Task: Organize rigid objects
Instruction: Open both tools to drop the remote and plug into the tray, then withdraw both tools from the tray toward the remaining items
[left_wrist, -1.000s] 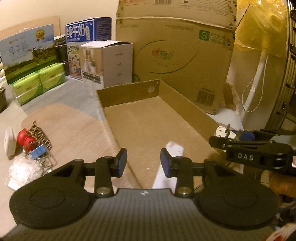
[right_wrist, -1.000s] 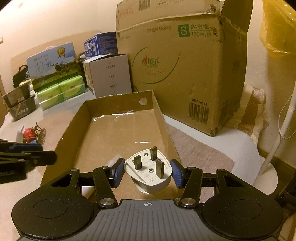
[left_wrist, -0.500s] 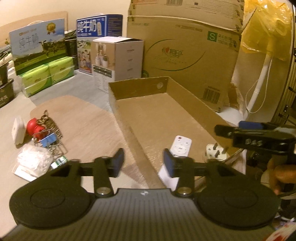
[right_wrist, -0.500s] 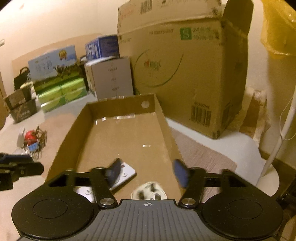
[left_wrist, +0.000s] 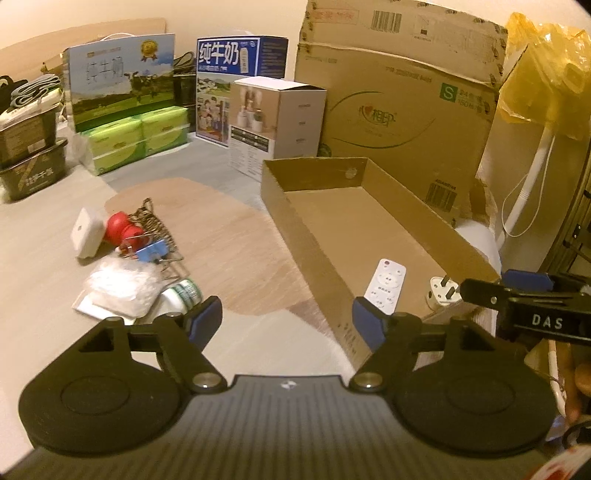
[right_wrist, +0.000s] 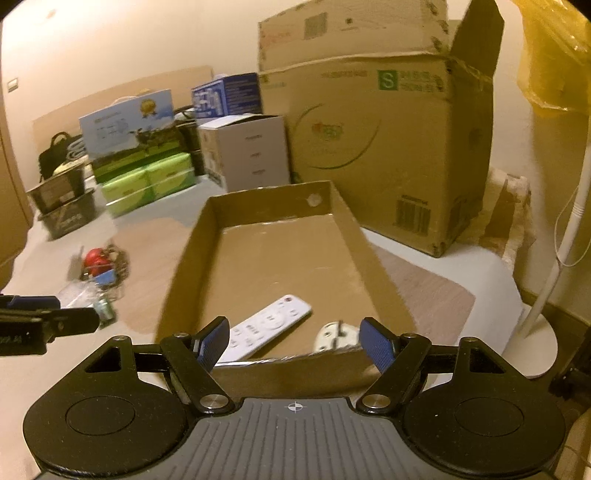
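Deposit step complete: white remote control (right_wrist: 266, 326) and white plug (right_wrist: 338, 336) lie inside shallow cardboard tray (left_wrist: 314, 236). Left gripper (left_wrist: 287, 319), jaws just opened, and right gripper (right_wrist: 294, 341) both stand wide, empty. Next: fetch from clutter pile (left_wrist: 129, 254) left of tray.

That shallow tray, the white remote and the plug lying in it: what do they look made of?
The tray looks like plain brown cardboard, matte with raw cut edges. The remote seems smooth white plastic with moulded buttons. The plug seems glossy white plastic, and its dark prongs are probably metal.
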